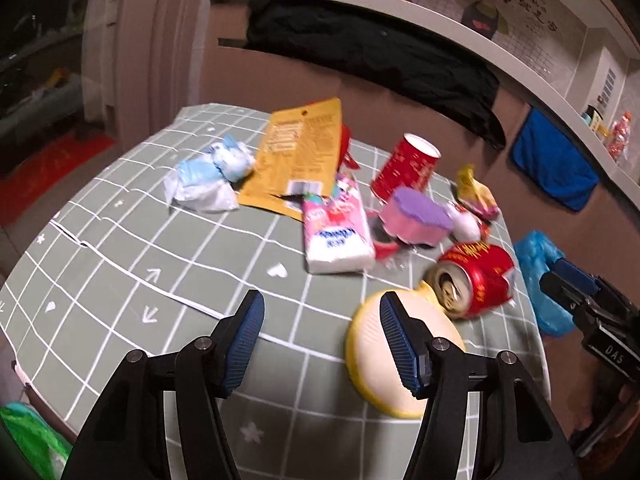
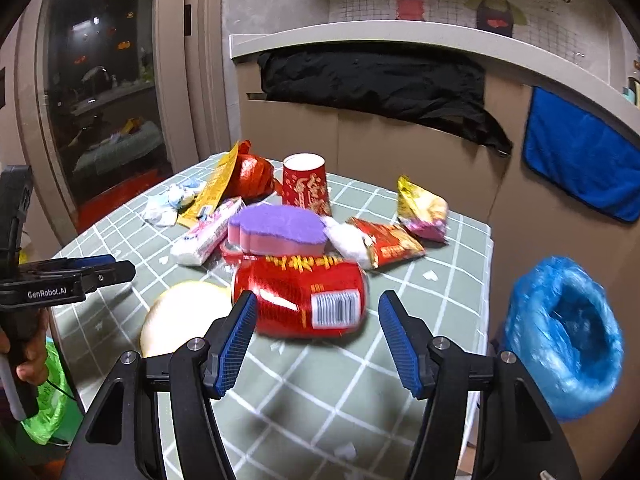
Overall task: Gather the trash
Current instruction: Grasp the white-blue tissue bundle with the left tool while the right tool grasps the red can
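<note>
Trash lies on a grey-green checked table point(image 1: 120, 248): a crushed red can point(image 1: 476, 276) point(image 2: 300, 296), a round yellow-rimmed lid point(image 1: 384, 356) point(image 2: 184, 316), a pink tissue pack point(image 1: 336, 232), a purple-pink sponge point(image 2: 280, 232), a red paper cup point(image 1: 408, 164) point(image 2: 306, 184), an orange pouch point(image 1: 300, 152), crumpled blue-white tissue point(image 1: 208, 176) and snack wrappers point(image 2: 420, 208). My left gripper point(image 1: 322, 344) is open over the table, its right finger above the lid. My right gripper point(image 2: 314, 344) is open, just in front of the can.
A bin lined with a blue bag point(image 2: 564, 336) stands off the table's right edge. A green bag point(image 2: 48, 408) hangs at the left. Behind the table stand cardboard panels point(image 2: 400, 148) with a black cloth and a blue towel point(image 2: 580, 152).
</note>
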`<state>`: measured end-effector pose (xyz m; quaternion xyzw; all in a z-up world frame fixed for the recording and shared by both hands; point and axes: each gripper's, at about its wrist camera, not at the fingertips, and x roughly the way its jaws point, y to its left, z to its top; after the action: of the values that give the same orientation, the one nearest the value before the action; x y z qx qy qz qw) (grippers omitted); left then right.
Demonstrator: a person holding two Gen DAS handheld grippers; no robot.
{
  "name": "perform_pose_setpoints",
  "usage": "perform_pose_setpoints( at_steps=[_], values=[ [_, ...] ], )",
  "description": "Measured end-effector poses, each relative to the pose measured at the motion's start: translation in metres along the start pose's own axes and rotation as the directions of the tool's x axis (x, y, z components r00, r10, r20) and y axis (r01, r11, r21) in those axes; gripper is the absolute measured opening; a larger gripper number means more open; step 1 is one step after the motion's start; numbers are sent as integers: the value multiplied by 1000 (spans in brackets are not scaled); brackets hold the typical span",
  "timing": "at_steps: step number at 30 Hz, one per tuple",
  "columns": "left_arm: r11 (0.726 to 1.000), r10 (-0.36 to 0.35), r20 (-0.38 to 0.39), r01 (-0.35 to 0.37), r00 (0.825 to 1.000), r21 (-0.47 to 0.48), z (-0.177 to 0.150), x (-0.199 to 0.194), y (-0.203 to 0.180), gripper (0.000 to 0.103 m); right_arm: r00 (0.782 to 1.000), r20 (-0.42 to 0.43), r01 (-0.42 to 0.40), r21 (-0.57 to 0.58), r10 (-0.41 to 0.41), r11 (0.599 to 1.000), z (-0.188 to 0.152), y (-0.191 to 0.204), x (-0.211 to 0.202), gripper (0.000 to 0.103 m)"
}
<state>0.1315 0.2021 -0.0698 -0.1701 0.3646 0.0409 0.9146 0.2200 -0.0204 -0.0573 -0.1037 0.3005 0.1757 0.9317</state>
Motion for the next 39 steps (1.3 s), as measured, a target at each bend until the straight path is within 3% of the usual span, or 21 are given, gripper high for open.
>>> perform_pose_setpoints(
  at_steps=[7,11,15,22,26,31,33,35,39],
  values=[
    [998,-15,-35,13,999,-58,-4,10,18,61,998,-41,-50,-66,48,997,16,41,40,59],
    [997,-2,-11,1,1000,-74,-4,3,32,61,996,-66,41,-210,-56,977,11,77,73,47],
    [995,19,19,-17,1000,-95,1,-3,51,61,987,-79,113,-282,-141,953,3,81,92,36],
    [995,18,66,-12,998,-96,42,9,78,61,994,-72,68,-171,-81,983,8,48,62,30],
    [996,72,85,-67,994,-55,81,35,86,61,996,-78,31,-94,-38,995,8,33,49,29],
    [994,104,14,-105,994,34,113,83,84,61,997,-79,-18,-45,15,999,8,25,42,29],
    [985,163,-31,-161,986,56,119,104,83,61,996,-82,-24,-47,20,999,7,25,43,29],
    [982,189,-52,-186,981,44,123,121,86,61,996,-82,-27,-58,22,998,7,27,43,29],
    [987,155,-118,-159,981,-31,124,143,97,56,995,-90,-42,-81,34,996,7,31,44,29]
  ],
)
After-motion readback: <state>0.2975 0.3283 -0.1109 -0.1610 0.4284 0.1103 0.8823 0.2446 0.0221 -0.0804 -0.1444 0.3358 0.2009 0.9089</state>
